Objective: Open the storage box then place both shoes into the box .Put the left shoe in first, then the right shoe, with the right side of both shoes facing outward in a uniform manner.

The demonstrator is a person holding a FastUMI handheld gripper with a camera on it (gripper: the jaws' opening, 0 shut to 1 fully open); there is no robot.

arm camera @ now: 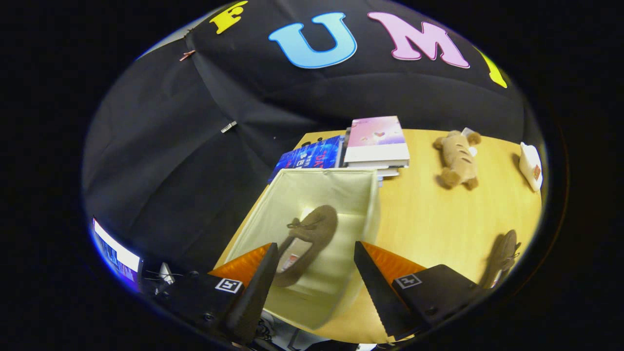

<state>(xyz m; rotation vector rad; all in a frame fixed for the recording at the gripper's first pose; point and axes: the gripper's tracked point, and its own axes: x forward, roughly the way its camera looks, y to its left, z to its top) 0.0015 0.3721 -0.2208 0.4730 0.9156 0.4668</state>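
The cream fabric storage box stands open on the wooden table, just ahead of my fingers. One brown shoe with a small bow lies inside it on the box floor, its heel end partly hidden behind the finger on the left. The other brown shoe lies on the table to the right of the box, beyond the finger on the right. My gripper hangs above the near part of the box, open, with nothing between its fingers.
Behind the box lies a stack of books with a blue book beside it. A plush toy and a white object sit further right on the table. A lit screen glows at the left.
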